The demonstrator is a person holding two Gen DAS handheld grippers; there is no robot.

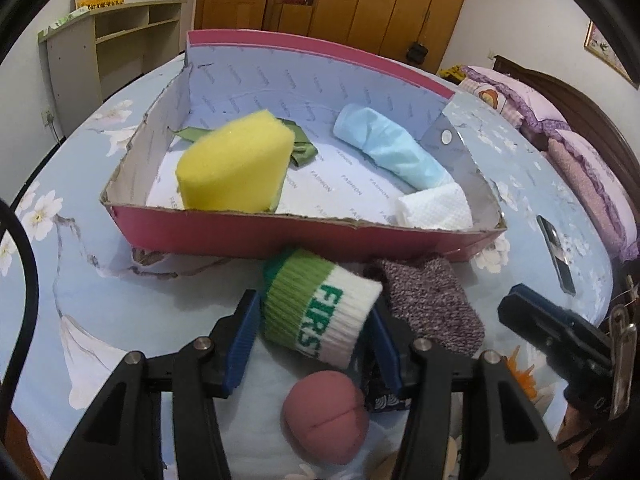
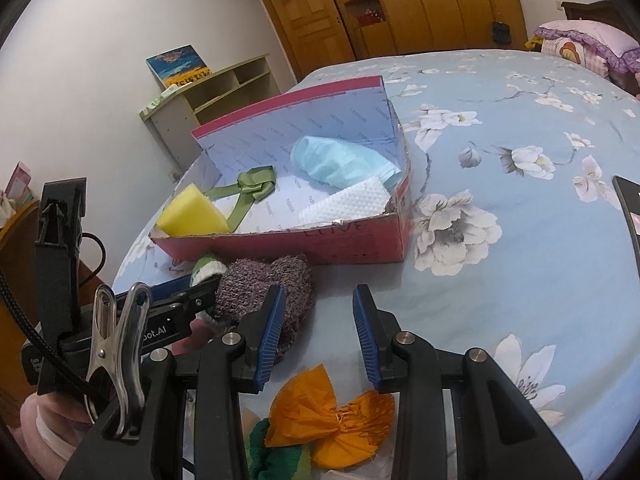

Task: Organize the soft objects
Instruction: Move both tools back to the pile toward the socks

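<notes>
Left gripper [image 1: 312,322] clamped on ribbed green-white knit sock [image 1: 320,308], fuzzy purple sock [image 1: 430,304] at 3 o'clock, torn-edged pink cardboard box [image 1: 304,232] at 12; right gripper [image 2: 319,334] apart, over bare floral sheet [image 2: 500,264].

Open bedspread [image 2: 500,280] right of box [image 2: 360,240]; socks crowding its front wall.

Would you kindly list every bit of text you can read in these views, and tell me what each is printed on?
"FIRST", last letter cut off: green-and-white knit cuff between the left gripper's fingers.
"FASHION", repeated: pink box's lining.
"...oot.AI", start hidden: left gripper body, right wrist view.
"LOVE", faint: box front, uncertain.
</notes>
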